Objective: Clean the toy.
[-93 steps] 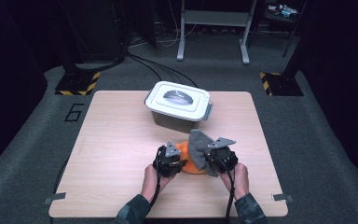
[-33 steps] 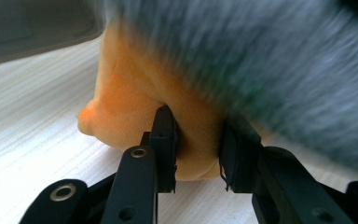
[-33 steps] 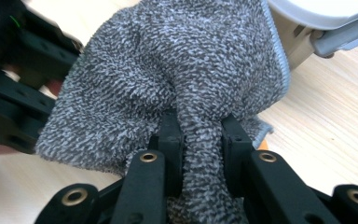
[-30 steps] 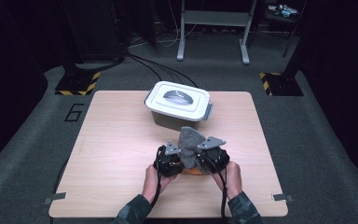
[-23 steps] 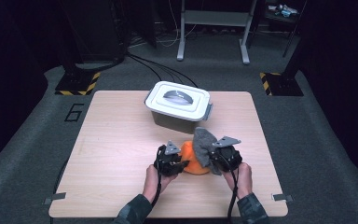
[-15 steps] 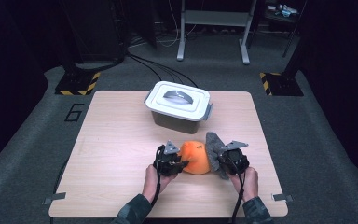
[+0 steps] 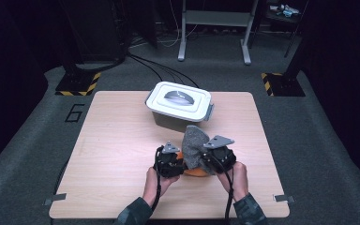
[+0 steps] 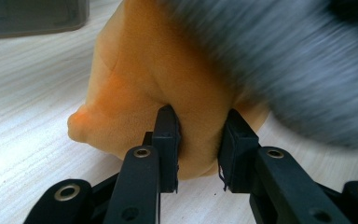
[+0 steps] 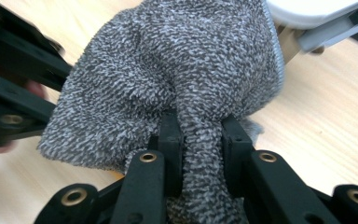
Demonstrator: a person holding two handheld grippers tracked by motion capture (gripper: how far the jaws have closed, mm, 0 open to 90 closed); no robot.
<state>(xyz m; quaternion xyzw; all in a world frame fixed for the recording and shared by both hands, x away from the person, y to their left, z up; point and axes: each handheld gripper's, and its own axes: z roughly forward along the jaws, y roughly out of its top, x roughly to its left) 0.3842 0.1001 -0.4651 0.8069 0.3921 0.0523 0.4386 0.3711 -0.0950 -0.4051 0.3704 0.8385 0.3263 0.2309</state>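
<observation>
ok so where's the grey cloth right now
In the high view the grey cloth is pinched in the right gripper, draped over the orange ball near the table's front edge, just before the white box.

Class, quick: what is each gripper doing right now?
Left gripper: shut on the orange toy.
Right gripper: shut on the grey cloth.

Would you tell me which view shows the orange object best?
The left gripper view: the orange object looms close, clamped by the left gripper. The high view shows only an orange sliver beneath the grey cloth.
</observation>
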